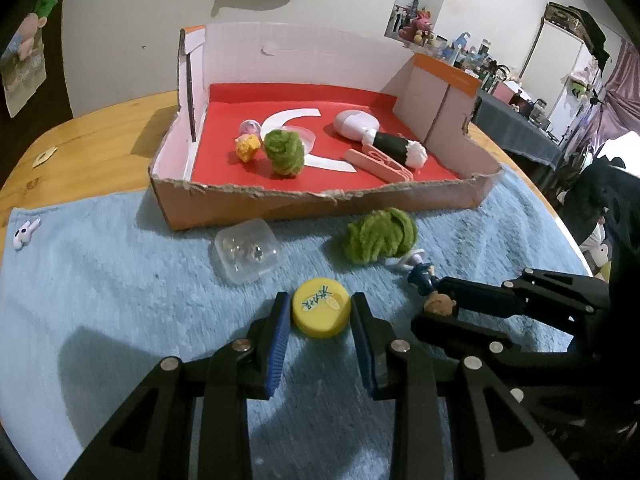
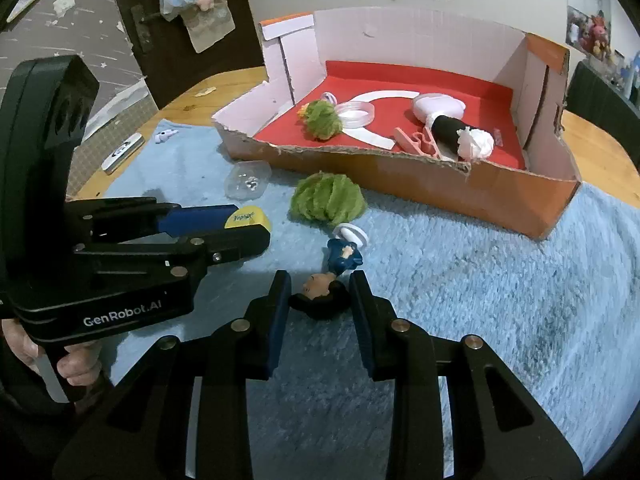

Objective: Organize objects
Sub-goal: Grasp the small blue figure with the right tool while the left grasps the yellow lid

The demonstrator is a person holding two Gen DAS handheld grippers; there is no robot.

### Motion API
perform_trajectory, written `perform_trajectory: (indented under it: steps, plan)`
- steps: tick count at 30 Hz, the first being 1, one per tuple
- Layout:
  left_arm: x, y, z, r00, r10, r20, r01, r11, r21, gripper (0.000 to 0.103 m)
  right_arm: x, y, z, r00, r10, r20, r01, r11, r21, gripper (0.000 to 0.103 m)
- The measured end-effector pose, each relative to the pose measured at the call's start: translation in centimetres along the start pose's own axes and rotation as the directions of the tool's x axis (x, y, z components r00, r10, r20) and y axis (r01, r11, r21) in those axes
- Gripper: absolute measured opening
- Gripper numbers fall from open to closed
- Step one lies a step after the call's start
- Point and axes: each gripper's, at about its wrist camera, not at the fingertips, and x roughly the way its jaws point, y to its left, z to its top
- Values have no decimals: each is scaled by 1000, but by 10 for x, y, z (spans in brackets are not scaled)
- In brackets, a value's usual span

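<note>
Two grippers clamp small items on the blue towel (image 1: 120,280), near the cardboard box (image 1: 320,204): left gripper (image 1: 321,312) grasps a yellow cap (image 1: 320,312), right gripper (image 2: 320,298) pinches a figurine (image 2: 324,296) by its rounded head, which could slip free on lifting.

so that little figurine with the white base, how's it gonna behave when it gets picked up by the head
The figurine looks like hard plastic, so probably stiff and light. The right hand-held gripper flanks only its rounded dark head, which may slip or let the body swing down. It lies on its side on the blue towel; its narrow white base suggests it could tip if set upright on the soft pile.
</note>
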Motion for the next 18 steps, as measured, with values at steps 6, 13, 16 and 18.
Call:
perform_trajectory:
  steps: [6,13,16,18]
  plan:
    - [-8,0,-9,1000,-17,-6,17,1000,-18,32,-8,2,-7,1000,14,6,-14,1000,6,29]
    - [-18,-6,-16,1000,-24,11,25,1000,-15,32,-19,5,-15,1000,20,18,-20,1000,7,29]
    - [-21,-8,-16,1000,-24,18,25,1000,-9,32,-23,5,-14,999,17,31,-17,1000,8,29]
    - [-23,-8,-16,999,-26,21,26,1000,-10,32,-25,6,-14,999,18,38,-19,1000,8,29]
